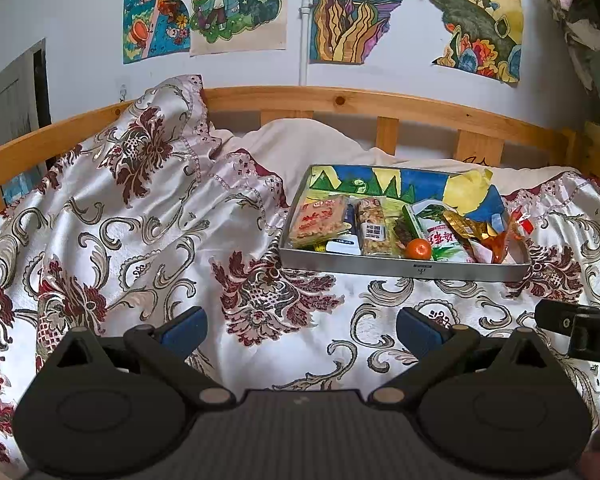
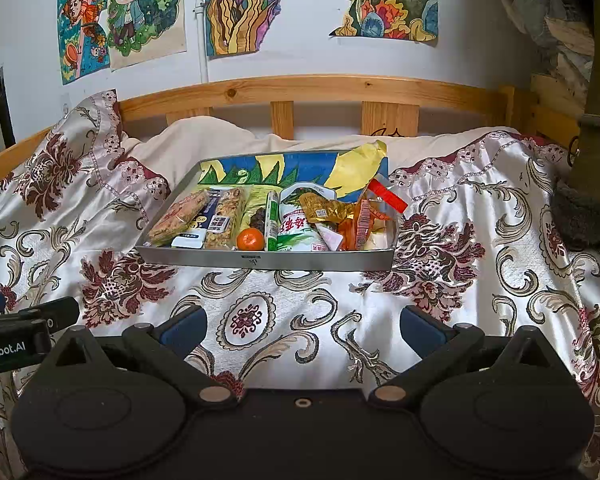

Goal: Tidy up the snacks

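A shallow metal tray [image 1: 404, 270] [image 2: 268, 261] lies on the patterned bedspread, lined with a coloured drawing. Inside it are several snacks: a pink cracker pack [image 1: 319, 221] [image 2: 180, 218], a nut bar [image 1: 373, 226] [image 2: 225, 218], a small orange [image 1: 419, 249] [image 2: 249, 239], a green-and-white packet [image 1: 444, 236] [image 2: 298, 226], a gold wrapper [image 2: 326, 210] and red-orange wrappers [image 2: 364, 220]. My left gripper [image 1: 302, 334] is open and empty, short of the tray and to its left. My right gripper [image 2: 303, 332] is open and empty, in front of the tray.
A wooden bed rail [image 1: 340, 102] [image 2: 316, 88] runs behind the tray, with a white pillow [image 1: 312, 140] against it. Drawings hang on the wall [image 1: 240, 4]. The bedspread [image 2: 480, 220] is rumpled at left. A dark fuzzy object [image 2: 588, 184] stands at the right edge.
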`<action>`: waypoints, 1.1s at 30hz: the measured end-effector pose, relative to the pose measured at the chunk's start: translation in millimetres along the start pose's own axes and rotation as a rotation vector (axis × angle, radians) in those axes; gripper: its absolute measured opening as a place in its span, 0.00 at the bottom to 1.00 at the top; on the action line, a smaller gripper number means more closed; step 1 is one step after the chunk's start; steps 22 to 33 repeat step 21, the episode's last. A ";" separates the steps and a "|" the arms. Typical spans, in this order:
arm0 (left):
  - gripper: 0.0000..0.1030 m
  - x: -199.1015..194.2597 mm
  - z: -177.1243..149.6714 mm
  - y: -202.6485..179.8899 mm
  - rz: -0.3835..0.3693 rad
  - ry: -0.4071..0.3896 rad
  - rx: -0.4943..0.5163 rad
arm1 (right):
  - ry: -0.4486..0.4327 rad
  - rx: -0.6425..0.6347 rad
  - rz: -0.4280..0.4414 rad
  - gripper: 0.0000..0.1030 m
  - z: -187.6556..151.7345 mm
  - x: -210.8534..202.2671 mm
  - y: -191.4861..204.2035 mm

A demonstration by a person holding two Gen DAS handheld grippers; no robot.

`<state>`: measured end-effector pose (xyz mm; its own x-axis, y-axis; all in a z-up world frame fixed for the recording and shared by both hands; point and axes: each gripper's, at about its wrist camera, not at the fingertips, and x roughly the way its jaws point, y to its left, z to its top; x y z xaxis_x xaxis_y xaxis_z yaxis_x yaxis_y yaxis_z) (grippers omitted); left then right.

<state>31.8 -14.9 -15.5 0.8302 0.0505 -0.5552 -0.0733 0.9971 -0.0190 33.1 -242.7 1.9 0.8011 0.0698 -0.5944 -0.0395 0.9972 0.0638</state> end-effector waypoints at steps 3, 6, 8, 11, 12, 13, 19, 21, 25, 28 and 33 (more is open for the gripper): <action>1.00 -0.3 0.0 -0.3 -0.003 0.002 0.006 | 0.000 0.000 0.000 0.99 0.0 0.0 0.1; 1.00 1.0 0.8 -0.5 -0.005 0.004 0.013 | 0.000 0.000 0.000 0.99 -0.1 0.0 0.1; 1.00 0.9 0.8 -0.6 -0.007 0.005 0.014 | 0.001 0.000 0.000 0.99 -0.2 0.1 0.2; 1.00 1.0 0.8 -0.4 -0.007 0.005 0.014 | 0.001 0.000 0.000 0.99 -0.1 0.0 0.3; 1.00 0.8 0.6 -0.2 -0.007 0.005 0.014 | 0.001 0.000 0.000 0.99 -0.2 0.0 0.3; 1.00 0.6 0.5 0.0 -0.007 0.006 0.014 | 0.001 0.000 0.000 0.99 -0.2 0.0 0.3; 1.00 1.5 0.6 0.4 0.000 0.010 0.012 | 0.001 0.000 -0.001 0.99 -0.2 0.1 0.4; 1.00 2.1 0.6 0.6 0.002 0.012 0.011 | 0.001 0.000 0.000 0.99 -0.1 0.1 0.3; 1.00 2.1 0.6 0.6 0.002 0.012 0.011 | 0.001 0.000 0.000 0.99 -0.1 0.1 0.3; 1.00 2.1 0.6 0.6 0.002 0.012 0.011 | 0.001 0.000 0.000 0.99 -0.1 0.1 0.3; 1.00 2.1 0.6 0.6 0.002 0.012 0.011 | 0.001 0.000 0.000 0.99 -0.1 0.1 0.3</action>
